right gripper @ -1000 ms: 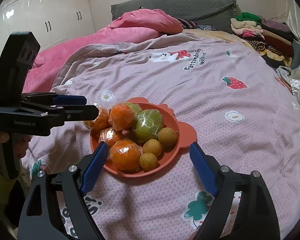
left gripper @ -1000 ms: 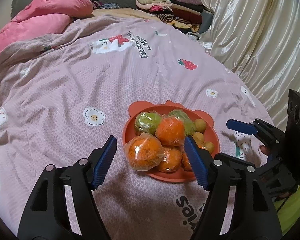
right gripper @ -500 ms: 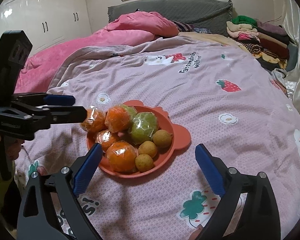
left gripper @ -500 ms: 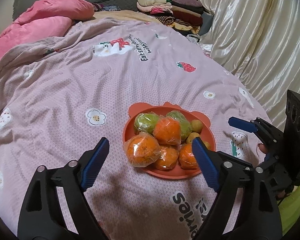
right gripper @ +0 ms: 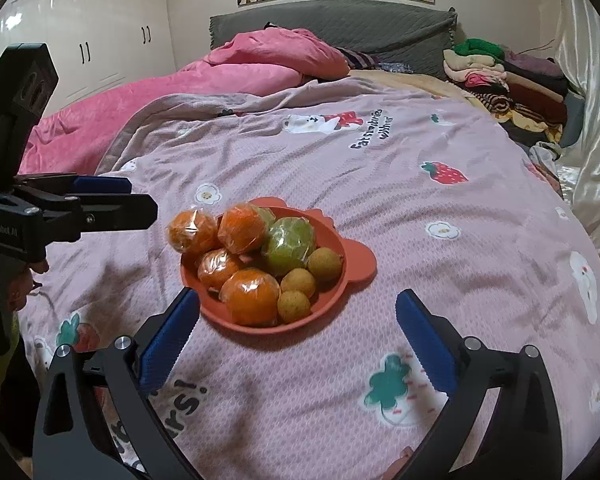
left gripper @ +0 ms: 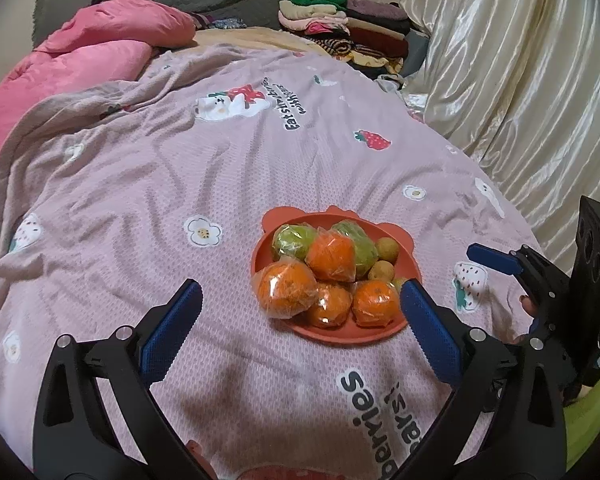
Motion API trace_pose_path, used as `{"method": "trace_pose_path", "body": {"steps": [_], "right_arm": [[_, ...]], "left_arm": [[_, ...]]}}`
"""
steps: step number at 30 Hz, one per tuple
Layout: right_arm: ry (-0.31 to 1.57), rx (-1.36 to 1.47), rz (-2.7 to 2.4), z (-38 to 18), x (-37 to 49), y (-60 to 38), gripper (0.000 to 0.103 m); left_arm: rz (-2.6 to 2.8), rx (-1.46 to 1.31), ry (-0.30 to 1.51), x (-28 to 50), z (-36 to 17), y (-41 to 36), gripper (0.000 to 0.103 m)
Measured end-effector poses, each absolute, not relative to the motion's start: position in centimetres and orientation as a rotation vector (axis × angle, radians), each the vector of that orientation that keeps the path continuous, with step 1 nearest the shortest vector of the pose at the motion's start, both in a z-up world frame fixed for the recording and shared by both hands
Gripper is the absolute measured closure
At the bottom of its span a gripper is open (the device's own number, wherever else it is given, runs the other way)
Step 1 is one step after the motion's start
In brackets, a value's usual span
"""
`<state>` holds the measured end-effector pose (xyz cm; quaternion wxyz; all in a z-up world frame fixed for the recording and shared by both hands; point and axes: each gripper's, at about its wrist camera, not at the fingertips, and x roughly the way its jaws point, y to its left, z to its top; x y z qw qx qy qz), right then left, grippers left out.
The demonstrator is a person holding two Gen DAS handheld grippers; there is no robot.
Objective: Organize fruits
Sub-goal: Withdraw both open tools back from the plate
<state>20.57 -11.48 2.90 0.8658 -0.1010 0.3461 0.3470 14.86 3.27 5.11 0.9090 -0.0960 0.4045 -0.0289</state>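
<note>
An orange bear-eared plate (left gripper: 268,240) (right gripper: 352,264) sits on a pink printed blanket, heaped with several plastic-wrapped oranges (left gripper: 286,289) (right gripper: 250,297), two wrapped green fruits (left gripper: 290,239) (right gripper: 291,245) and three small brown fruits (left gripper: 387,249) (right gripper: 325,265). One wrapped orange (right gripper: 192,232) hangs over the plate's rim. My left gripper (left gripper: 300,332) is open and empty, a little short of the plate. My right gripper (right gripper: 298,338) is open and empty, also short of the plate; it shows at the right of the left wrist view (left gripper: 500,264).
The pink printed blanket (left gripper: 180,168) covers the bed. A pink duvet (right gripper: 204,84) lies at the back left. Folded clothes (right gripper: 500,76) are stacked at the back right. Cream curtains (left gripper: 520,80) hang on the right. White wardrobes (right gripper: 88,40) stand at the back left.
Both grippers have drawn back from the plate and opened wider. The fruit has not moved.
</note>
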Motion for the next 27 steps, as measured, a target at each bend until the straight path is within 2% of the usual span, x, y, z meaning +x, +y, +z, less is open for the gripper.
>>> {"method": "trace_pose_path", "body": {"steps": [27], "right_arm": [[0.718, -0.17, 0.659, 1.3, 12.1, -15.2, 0.005]], "left_arm": [[-0.01, -0.209, 0.822, 4.3, 1.2, 1.3, 0.01]]}}
